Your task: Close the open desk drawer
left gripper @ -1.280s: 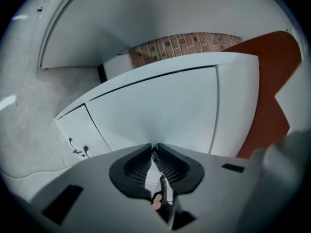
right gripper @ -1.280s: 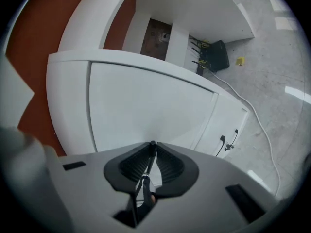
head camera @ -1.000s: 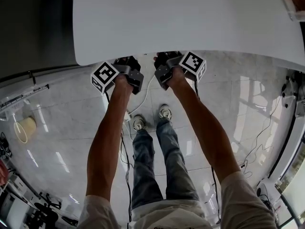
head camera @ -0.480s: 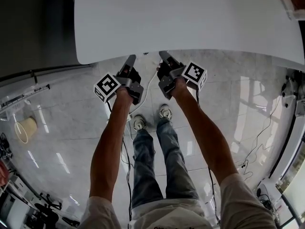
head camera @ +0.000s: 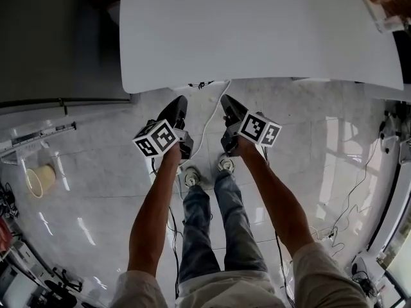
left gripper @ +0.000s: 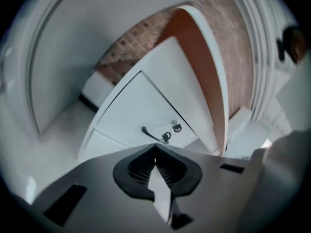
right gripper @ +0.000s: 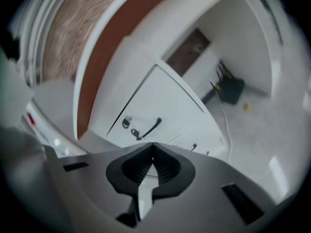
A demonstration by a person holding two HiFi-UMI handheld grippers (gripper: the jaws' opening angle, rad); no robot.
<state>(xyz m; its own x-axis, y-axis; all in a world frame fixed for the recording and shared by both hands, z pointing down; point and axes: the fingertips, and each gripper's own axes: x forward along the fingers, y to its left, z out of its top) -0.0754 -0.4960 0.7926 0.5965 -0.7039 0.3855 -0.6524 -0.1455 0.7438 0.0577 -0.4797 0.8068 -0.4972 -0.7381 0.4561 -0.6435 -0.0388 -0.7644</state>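
Left hand-held gripper (head camera: 180,101), right hand-held gripper (head camera: 227,100) farther back from desk (head camera: 257,31), jaws together; drawer (left gripper: 138,111) ahead.

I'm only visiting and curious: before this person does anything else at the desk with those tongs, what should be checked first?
1. Left tongs empty: ok, shut with nothing between them.
2. Right tongs empty: ok, shut, nothing held.
3. Drawer pushed in: ok, its front looks flush with the cabinet.
4. Tongs clear of the drawer handle: ok, both are apart from it.
5. Floor safe to step on: not ok, a white cable runs close to the shoes.
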